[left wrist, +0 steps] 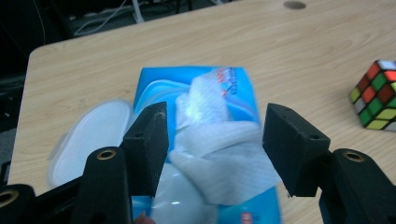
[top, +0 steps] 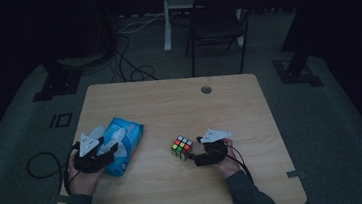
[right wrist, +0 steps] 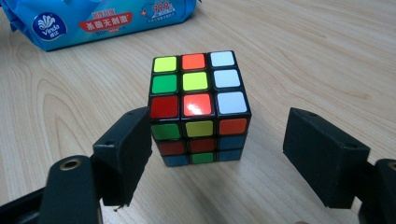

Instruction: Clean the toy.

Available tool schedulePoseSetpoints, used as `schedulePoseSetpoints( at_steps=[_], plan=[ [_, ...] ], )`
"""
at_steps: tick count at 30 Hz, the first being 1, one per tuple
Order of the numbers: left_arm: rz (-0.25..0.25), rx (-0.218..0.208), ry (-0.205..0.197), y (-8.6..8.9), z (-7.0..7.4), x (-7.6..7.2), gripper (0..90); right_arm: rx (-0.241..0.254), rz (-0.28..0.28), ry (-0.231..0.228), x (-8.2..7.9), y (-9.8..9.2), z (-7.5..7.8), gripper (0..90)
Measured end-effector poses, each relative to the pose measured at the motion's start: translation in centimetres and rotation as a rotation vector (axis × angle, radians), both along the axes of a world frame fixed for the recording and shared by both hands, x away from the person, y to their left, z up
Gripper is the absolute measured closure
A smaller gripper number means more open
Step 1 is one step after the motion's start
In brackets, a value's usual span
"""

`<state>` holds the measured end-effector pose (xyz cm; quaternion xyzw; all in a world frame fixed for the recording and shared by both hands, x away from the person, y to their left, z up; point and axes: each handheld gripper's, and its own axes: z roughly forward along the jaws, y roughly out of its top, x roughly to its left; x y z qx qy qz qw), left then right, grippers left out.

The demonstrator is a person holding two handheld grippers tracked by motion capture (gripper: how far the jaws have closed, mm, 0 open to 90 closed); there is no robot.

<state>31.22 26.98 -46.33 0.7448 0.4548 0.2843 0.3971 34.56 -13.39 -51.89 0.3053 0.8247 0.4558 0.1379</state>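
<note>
Step in hand looks like pulling a wet wipe (left wrist: 219,154) out of the blue wipes pack (top: 121,144), flip lid (left wrist: 91,135) open beside it. To do it well: pinch the raised fold of the wipe only, not the pack film, and lift straight up so one sheet comes free. Pack lies at bench (top: 179,102) left, near the front edge.

Left gripper (left wrist: 215,140): jaws spread wide, hanging over the wipe, one either side of it, pads not pressing it.

Right gripper (right wrist: 217,158): jaws about half spread, Rubik's cube (right wrist: 198,105) just ahead between them; left pad seems to touch or nearly touch the cube's corner, right pad apart. Nothing pinched. Cube stands on the bench right of centre.
</note>
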Motion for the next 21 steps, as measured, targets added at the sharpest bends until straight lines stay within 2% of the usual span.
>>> schedulePoseSetpoints(
  at_steps=[5, 7, 8, 10, 12, 13, 14, 16, 17, 19, 21],
  plan=[
    [-0.045, 0.032, 0.057, -0.1, -0.7, 1.4, 41.8, 0.005, -0.009, 0.003, 0.0, -0.1, -0.1, 23.7],
    [-0.045, 0.062, 0.091, -0.4, -1.2, 2.1, 41.9, 0.006, -0.012, 0.003, 0.1, -0.2, -0.1, 23.6],
    [-0.045, 0.069, 0.11, -0.4, -1.4, 2.5, 42.0, 0.006, -0.014, 0.005, 0.1, -0.3, -0.1, 23.7],
    [-0.045, 0.067, 0.122, -0.5, -1.7, 2.9, 42.8, 0.006, -0.015, 0.005, 0.1, -0.3, -0.2, 23.7],
    [-0.03, 0.061, 0.127, -0.6, -1.6, 3.2, 48.7, 0.007, -0.018, 0.004, 0.0, -0.3, -0.2, 23.7],
    [-0.019, 0.06, 0.13, -0.6, -1.6, 3.4, 57.5, 0.006, -0.019, 0.003, 0.0, -0.4, -0.2, 23.8],
    [-0.014, 0.06, 0.135, -0.5, -1.6, 3.5, 57.5, 0.006, -0.019, 0.003, 0.0, -0.4, -0.2, 23.8],
    [-0.027, 0.041, 0.16, -0.5, -1.6, 3.8, 65.4, 0.008, -0.021, 0.004, 0.0, -0.5, -0.1, 24.0],
    [-0.034, 0.054, 0.166, -0.7, -1.7, 3.8, 71.6, 0.009, -0.022, -0.005, 0.0, -0.5, -0.1, 23.9],
    [-0.038, 0.063, 0.17, -1.0, -1.8, 3.8, 73.4, 0.011, -0.025, -0.005, 0.0, -0.6, 0.0, 24.1],
    [-0.032, 0.049, 0.17, -0.9, -1.8, 3.8, 73.3, 0.013, -0.026, -0.004, 0.0, -0.7, 0.0, 24.1]
  ],
)
